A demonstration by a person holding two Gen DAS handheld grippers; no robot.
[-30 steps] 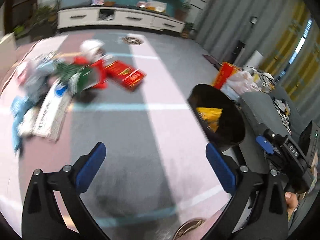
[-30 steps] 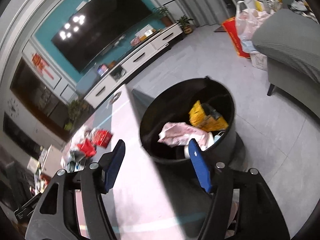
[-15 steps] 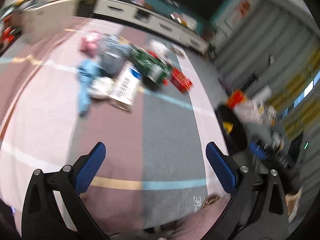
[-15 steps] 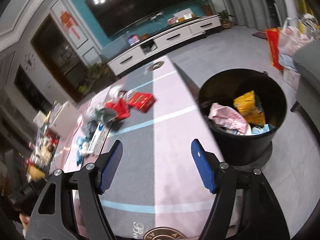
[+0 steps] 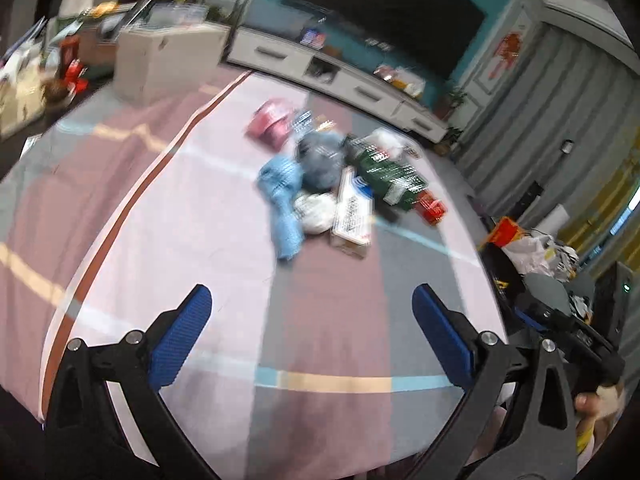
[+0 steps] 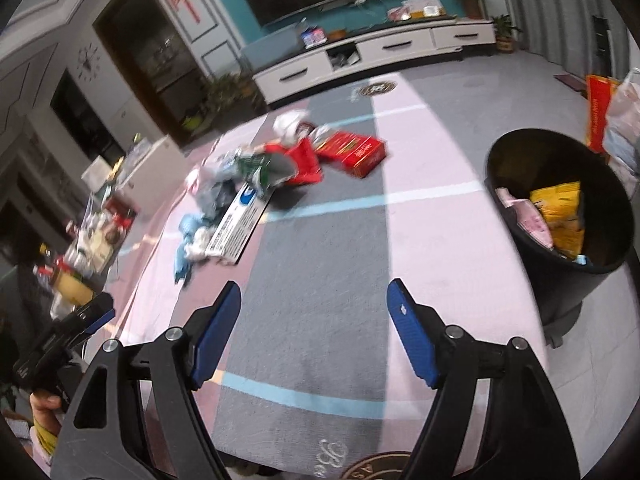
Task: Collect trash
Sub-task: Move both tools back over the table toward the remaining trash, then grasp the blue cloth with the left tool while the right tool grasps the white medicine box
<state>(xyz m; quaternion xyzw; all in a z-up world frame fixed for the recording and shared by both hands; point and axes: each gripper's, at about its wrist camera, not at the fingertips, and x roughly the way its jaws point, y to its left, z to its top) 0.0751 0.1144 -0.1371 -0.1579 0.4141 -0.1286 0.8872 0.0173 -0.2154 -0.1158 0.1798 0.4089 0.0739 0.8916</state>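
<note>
- Trash pile [image 5: 336,184] lies on the pink-and-grey rug [image 5: 200,240], well ahead of both grippers.
- Left wrist view: left gripper [image 5: 312,320] hovers over bare rug, fingers released, spread wide, nothing between them. Pile holds a blue cloth [image 5: 282,200], a white flat carton [image 5: 352,216], a green box [image 5: 390,178], a dark bag [image 5: 320,158] and a pink item [image 5: 268,124]. Picture is motion-blurred.
- Right wrist view: right gripper [image 6: 314,312] hovers over the grey rug stripe; its fingers have just been opening and stand apart, empty. The same pile [image 6: 256,184] sits up and left of it, with a red box [image 6: 354,152] at its right edge. Black bin [image 6: 560,216] stands at far right, well apart from the pile, holding yellow packaging [image 6: 560,212] and a pink wad [image 6: 528,220].
- Right wrist view, lower left: the left gripper's body, gripped by a hand [image 6: 42,402].
</note>
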